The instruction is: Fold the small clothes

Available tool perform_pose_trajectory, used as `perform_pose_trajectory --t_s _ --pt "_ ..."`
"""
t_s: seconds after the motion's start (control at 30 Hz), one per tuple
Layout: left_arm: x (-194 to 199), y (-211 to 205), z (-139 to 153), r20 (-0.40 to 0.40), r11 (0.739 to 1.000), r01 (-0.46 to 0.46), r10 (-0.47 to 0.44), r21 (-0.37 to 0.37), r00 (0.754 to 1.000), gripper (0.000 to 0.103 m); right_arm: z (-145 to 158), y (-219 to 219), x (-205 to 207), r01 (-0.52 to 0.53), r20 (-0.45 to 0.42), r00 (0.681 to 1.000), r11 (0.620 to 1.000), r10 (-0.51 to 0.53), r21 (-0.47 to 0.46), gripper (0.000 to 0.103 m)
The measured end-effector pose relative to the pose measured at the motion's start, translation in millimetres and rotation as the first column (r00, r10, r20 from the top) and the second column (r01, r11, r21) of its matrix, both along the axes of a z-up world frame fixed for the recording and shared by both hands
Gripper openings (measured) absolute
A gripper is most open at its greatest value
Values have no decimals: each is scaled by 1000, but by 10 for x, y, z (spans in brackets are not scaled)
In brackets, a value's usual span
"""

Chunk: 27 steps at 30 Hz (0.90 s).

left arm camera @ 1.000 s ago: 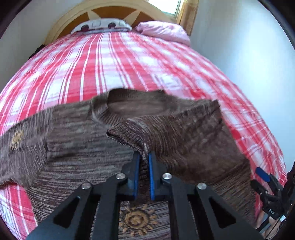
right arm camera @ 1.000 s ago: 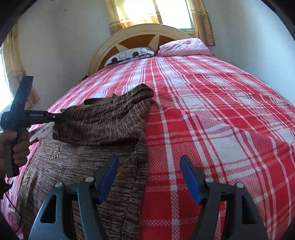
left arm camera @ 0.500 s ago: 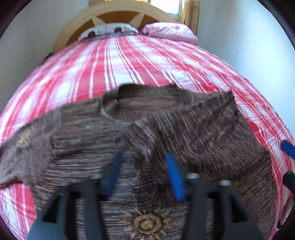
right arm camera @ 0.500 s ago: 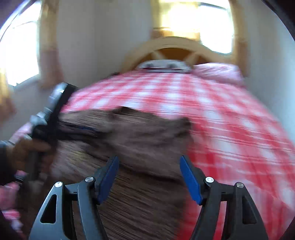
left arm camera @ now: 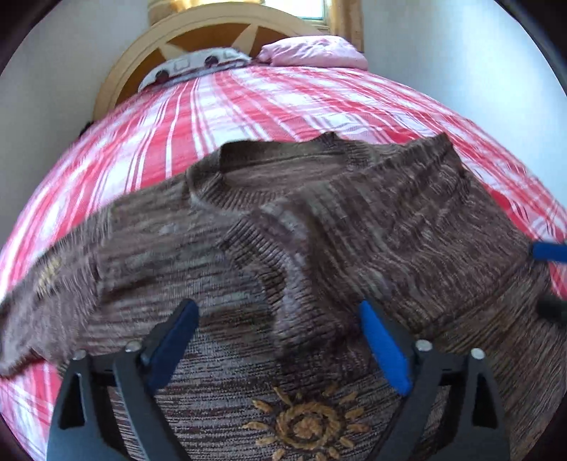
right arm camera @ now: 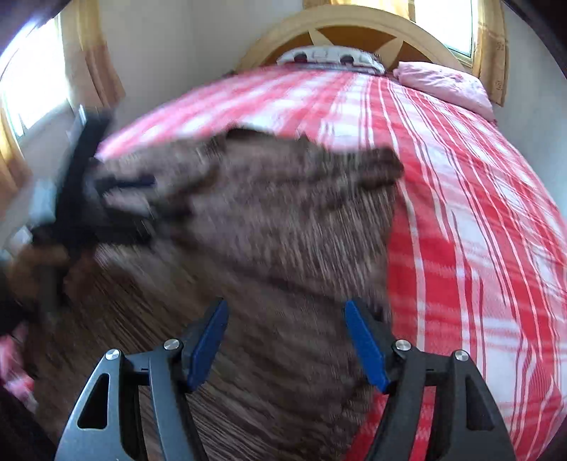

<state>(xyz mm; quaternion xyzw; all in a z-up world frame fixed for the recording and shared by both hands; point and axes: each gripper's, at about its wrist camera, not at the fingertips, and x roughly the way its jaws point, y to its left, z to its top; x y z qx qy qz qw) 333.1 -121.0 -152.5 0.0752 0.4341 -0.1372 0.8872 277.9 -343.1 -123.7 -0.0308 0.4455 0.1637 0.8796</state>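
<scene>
A brown knit sweater (left arm camera: 354, 227) with a gold sun emblem (left arm camera: 304, 425) lies on the red plaid bed (left arm camera: 219, 117). Its right sleeve is folded across the chest, with the cuff (left arm camera: 269, 227) near the middle; the left sleeve (left arm camera: 46, 283) is spread out. My left gripper (left arm camera: 278, 340) is open and empty, its blue pads on either side of the folded sleeve. My right gripper (right arm camera: 285, 337) is open and empty over the sweater's (right arm camera: 283, 220) right side. The left gripper also shows, blurred, in the right wrist view (right arm camera: 120, 205).
A wooden headboard (left arm camera: 226, 25) stands at the far end, with a patterned pillow (left arm camera: 195, 67) and a pink pillow (left arm camera: 315, 53). White walls flank the bed. A curtained window (right arm camera: 21, 113) is at the left. The right gripper's blue tip (left arm camera: 549, 251) shows at the right edge.
My left gripper has let go of the sleeve cuff and opened wide; the sleeve now lies across the chest. My right gripper swung left, from over the bedspread to over the sweater.
</scene>
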Motion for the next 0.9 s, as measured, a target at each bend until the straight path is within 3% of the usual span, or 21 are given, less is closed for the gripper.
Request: perform_pose_trajectory --t_s 0.1,0.23,0.33,0.4,0.43,0.5,0.57,0.67,0.77,0.83,0.9 --pt "26 98 -16 -30 997 -14 12 -70 999 100 190 -58 265 22 44 999 996 -26 82 69" --pt "-2 67 -26 -20 998 -11 10 -63 1000 103 114 -187 966 81 -23 997 974 -78 212 69" --pt "-1 46 -38 -22 998 -10 8 -59 1000 103 -156 -360 1457 183 -98 981 962 -165 205 69" --pt "-4 69 -39 -23 997 -10 8 -72 1000 103 -379 -604 1678 339 -168 933 933 -317 121 69" --pt "-8 78 -37 -23 997 -10 8 -78 1000 103 -388 -690 1676 383 -178 917 914 -358 135 69" --pt "-14 106 -35 -22 996 -9 7 -91 1000 103 -313 -775 1578 403 -173 912 890 -372 213 69" --pt "-13 108 -34 -23 996 -9 7 -94 1000 103 -163 -736 1418 395 -118 918 895 -378 207 69" --pt "-20 94 -34 -21 997 -8 7 -83 1000 103 123 -474 1041 272 -24 961 923 -276 273 69" --pt "-14 99 -32 -23 996 -9 7 -84 1000 103 148 -180 789 127 -20 992 936 -128 329 69" --pt "-18 103 -31 -23 996 -12 10 -85 1000 103 -17 -67 671 111 -65 993 953 -96 283 69" --pt "-18 108 -29 -22 996 -15 13 -88 1000 103 -205 -87 623 185 -94 981 970 -172 157 69"
